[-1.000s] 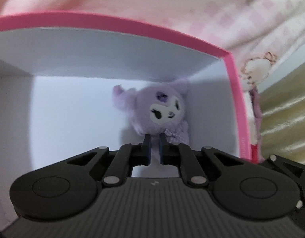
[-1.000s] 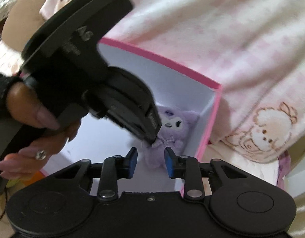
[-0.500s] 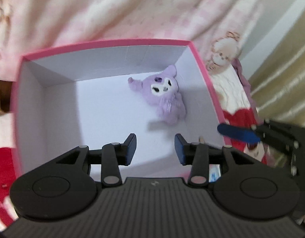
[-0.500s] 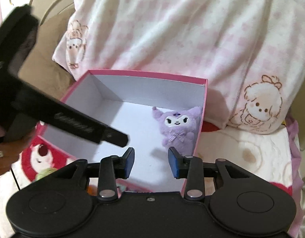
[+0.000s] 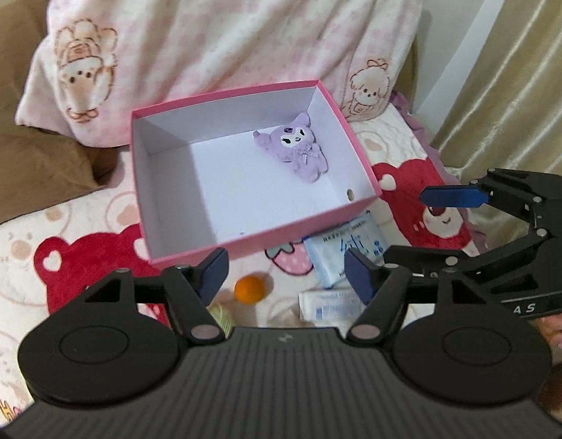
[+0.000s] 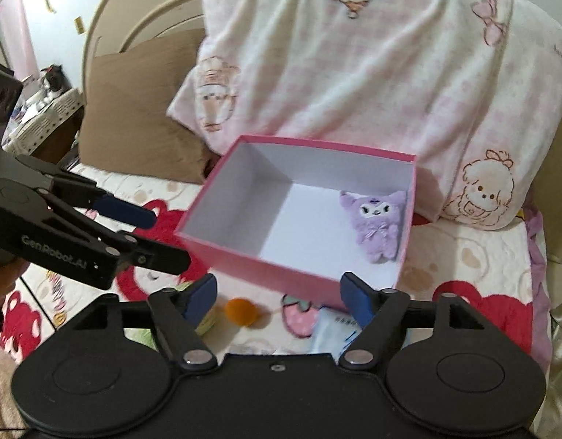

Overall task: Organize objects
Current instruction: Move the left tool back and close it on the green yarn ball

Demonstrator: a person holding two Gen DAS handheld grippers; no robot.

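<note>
A pink box [image 5: 266, 239] [image 6: 244, 256] with a white inside sits on the bed. A purple plush toy [image 5: 297, 148] [image 6: 376, 219] lies in its far right corner. On the bedspread in front of the box lie an orange ball [image 5: 248, 289] [image 6: 240, 307], a green object [image 5: 222, 316], a blue tissue pack [image 5: 348, 247] and a white packet [image 5: 330, 305]. My left gripper [image 5: 286, 274] is open and empty, above these items. My right gripper [image 6: 279, 294] is open and empty, also before the box; it shows at the right in the left wrist view [image 5: 453, 197].
A pink-and-white pillow [image 5: 222, 36] with cartoon prints leans behind the box, a brown cushion [image 6: 134, 109] to its left. The bedspread [image 5: 79, 256] has red bear prints. Curtains [image 5: 519, 73] hang at the right.
My left gripper let go of the plush toy, opened and drew back out of the box. Both grippers pulled back and opened wider; the loose items in front came into view.
</note>
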